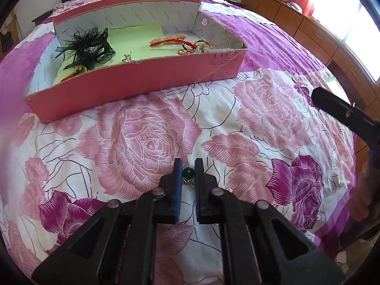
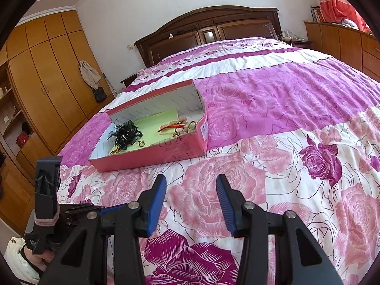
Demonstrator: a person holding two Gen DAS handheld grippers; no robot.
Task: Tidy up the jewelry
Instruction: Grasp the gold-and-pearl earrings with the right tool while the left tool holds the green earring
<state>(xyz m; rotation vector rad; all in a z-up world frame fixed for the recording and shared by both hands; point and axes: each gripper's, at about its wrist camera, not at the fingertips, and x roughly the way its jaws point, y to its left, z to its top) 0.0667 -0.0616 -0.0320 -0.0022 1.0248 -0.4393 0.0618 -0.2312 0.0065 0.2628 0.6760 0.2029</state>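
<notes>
My left gripper point(image 1: 188, 165) is nearly shut around a green bead earring point(image 1: 188, 173) with a small metal dangle, low over the rose bedspread. A pink cardboard box point(image 1: 152, 83) lies beyond it on the bed, lined with green paper. It holds a black feather hairpiece point(image 1: 90, 47), a small gold piece point(image 1: 127, 57), and red, orange and green bracelets point(image 1: 187, 45). My right gripper point(image 2: 191, 185) is open and empty above the bedspread, in front of the box point(image 2: 156, 156). The hairpiece point(image 2: 125, 134) and the bracelets point(image 2: 180, 127) show there too.
The bed point(image 2: 273, 123) fills both views, with a dark wooden headboard point(image 2: 213, 28) behind. Wooden wardrobes point(image 2: 47, 83) stand to the left and low wooden cabinets point(image 1: 308, 28) along the right by a bright window. The other gripper's black body point(image 1: 344, 114) shows at the right edge.
</notes>
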